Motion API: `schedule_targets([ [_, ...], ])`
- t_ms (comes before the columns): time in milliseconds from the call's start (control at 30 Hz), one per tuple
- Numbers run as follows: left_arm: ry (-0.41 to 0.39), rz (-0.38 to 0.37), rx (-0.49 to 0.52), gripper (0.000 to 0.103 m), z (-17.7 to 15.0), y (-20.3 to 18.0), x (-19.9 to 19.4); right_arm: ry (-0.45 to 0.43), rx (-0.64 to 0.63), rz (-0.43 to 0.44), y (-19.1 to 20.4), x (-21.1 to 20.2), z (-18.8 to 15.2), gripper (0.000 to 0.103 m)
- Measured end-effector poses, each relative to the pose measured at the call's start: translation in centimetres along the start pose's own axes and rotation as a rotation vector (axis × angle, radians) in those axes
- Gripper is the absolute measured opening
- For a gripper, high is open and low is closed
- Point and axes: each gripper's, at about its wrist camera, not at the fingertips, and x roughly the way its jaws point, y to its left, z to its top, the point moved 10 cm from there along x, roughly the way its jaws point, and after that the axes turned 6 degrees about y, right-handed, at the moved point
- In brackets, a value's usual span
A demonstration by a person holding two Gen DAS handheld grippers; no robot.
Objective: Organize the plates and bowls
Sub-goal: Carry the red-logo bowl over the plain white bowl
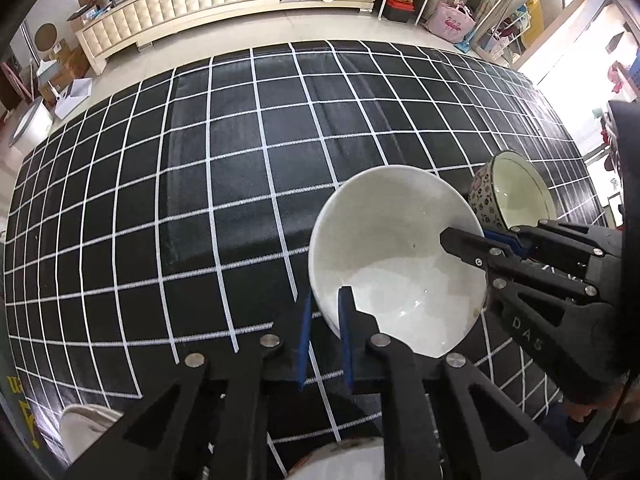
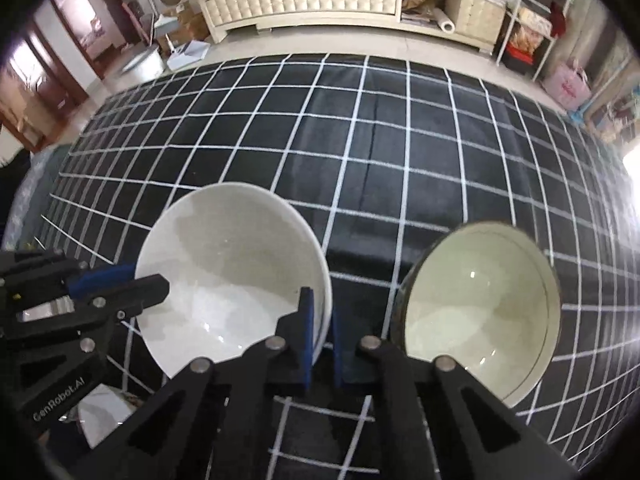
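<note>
A plain white bowl (image 1: pixel 396 256) is held tilted above the black grid tablecloth (image 1: pixel 224 168). My left gripper (image 1: pixel 326 312) is shut on its near-left rim, one finger inside and one outside. My right gripper (image 2: pixel 320 312) is shut on the opposite rim of the same white bowl (image 2: pixel 232 264); it shows in the left wrist view (image 1: pixel 464 242) reaching in from the right. A second bowl with a flowered outside and cream inside (image 2: pixel 480 304) stands tilted just right of the white one, also in the left wrist view (image 1: pixel 516 192).
Pale crockery lies at the table's near edge below the grippers (image 1: pixel 88 432) (image 2: pixel 104 416). A long cream cabinet (image 2: pixel 304 0) runs along the far wall, with shelves and bags at the right (image 2: pixel 568 84).
</note>
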Motion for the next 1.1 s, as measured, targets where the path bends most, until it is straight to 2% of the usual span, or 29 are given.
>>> schedule_targets([
  [167,-0.023,0.026,0.025,0.011,-1.4,-0.4,-1.9,-0.014,0.02,0.024,0.8,-1.6,-0.8,0.01],
  [333,-0.048,0.02,0.02,0.01,-2.2,-0.3,-4.5,-0.046,0.013,0.026,2.2,-4.5,-1.6,0.01],
  [667,-0.118,0.026,-0.011,0.01,-6.7,0.3,-10.5,-0.098,-0.01,0.024,5.0,-9.1,-3.5,0.01],
  [933,-0.13,0.012,-0.034,0.01,-10.5,1.3,-12.2,-0.1,-0.023,0.042,7.1,-10.2,-5.7,0.01],
  [1100,-0.112,0.024,-0.049,0.01,-13.1,1.8,-11.7,-0.081,-0.032,0.055,8.4,-9.4,-7.5,0.01],
])
